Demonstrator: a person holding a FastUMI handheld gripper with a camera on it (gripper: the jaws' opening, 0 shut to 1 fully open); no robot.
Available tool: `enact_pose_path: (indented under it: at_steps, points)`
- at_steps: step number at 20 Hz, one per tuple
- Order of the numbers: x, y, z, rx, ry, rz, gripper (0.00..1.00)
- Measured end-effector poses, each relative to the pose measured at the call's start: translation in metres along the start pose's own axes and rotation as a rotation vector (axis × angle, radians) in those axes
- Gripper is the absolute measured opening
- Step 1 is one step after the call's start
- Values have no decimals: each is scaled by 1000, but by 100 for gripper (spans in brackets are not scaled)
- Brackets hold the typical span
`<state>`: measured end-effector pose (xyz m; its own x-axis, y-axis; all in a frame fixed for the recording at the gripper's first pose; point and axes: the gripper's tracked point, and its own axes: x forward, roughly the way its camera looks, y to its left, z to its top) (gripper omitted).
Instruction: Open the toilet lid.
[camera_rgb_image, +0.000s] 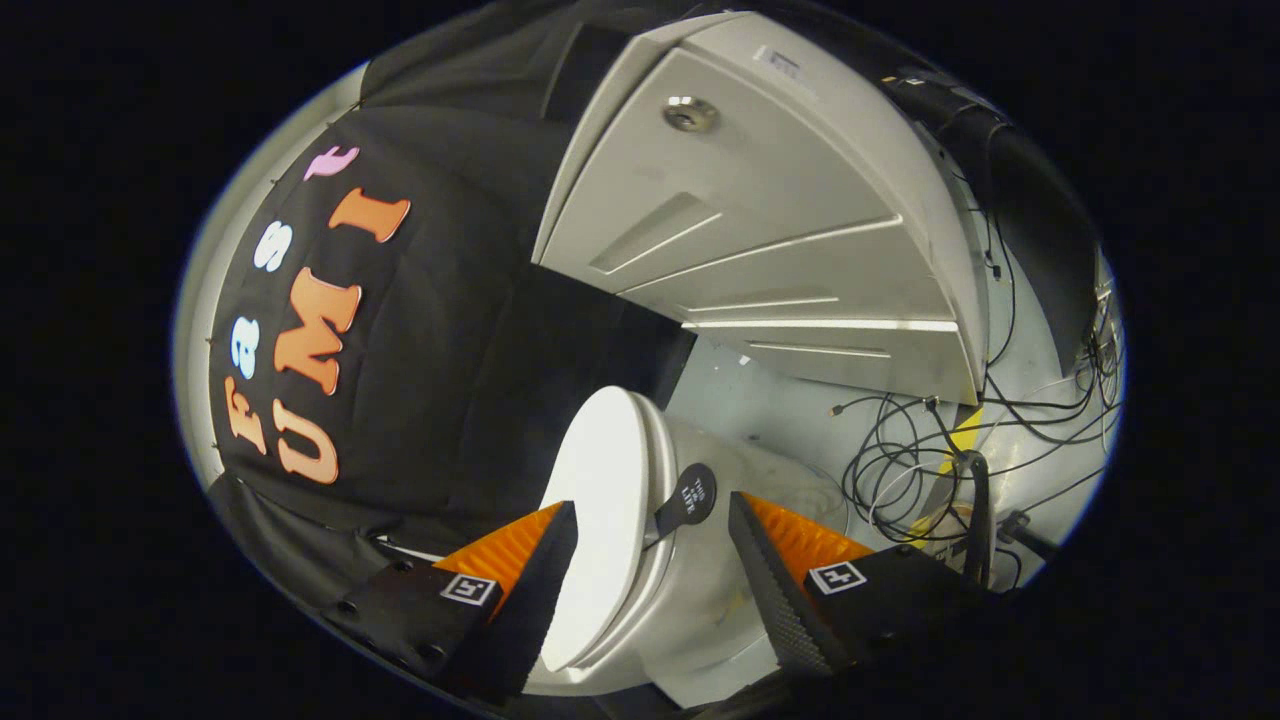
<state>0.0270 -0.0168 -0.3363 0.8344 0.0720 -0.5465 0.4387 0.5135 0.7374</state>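
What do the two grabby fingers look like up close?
The gripper has two wedge-shaped fingers that taper to narrow tips. Their inner faces are bumpy and textured, the outer sides ribbed. Each sits on a dark block carrying a small square black-and-white marker, with screw holes on one block.

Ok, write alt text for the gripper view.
The open tongs straddle a white toilet, its closed lid and a black tab on the lid's edge between the fingers. Beyond stand a pale panelled door and tangled cables on the floor.
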Motion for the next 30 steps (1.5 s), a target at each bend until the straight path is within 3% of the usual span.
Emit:
enact_pose_path:
  at_steps: [8, 9, 11, 14, 15, 18, 19, 21, 23, 24, 25, 30]
  points:
    - [52, -16, 1, 87, -27, 3, 96]
    - [55, -19, 1, 91, -33, 1, 93]
    - [59, -15, 1, 114, -28, 40, 75]
    - [68, -16, -6, 105, 3, 67, 74]
    - [71, -17, -7, 99, 9, 65, 69]
    - [78, -20, -5, 117, -12, 70, 43]
    - [80, -21, -8, 129, -1, 71, 43]
    - [81, -25, -13, 184, -2, 84, 23]
    - [79, -21, -6, 245, 14, 129, 20]
    - [74, -19, -7, 259, 16, 150, 11]
    - [73, -22, -6, 244, 12, 155, 8]
    - [73, -17, -7, 186, 1, 101, 8]
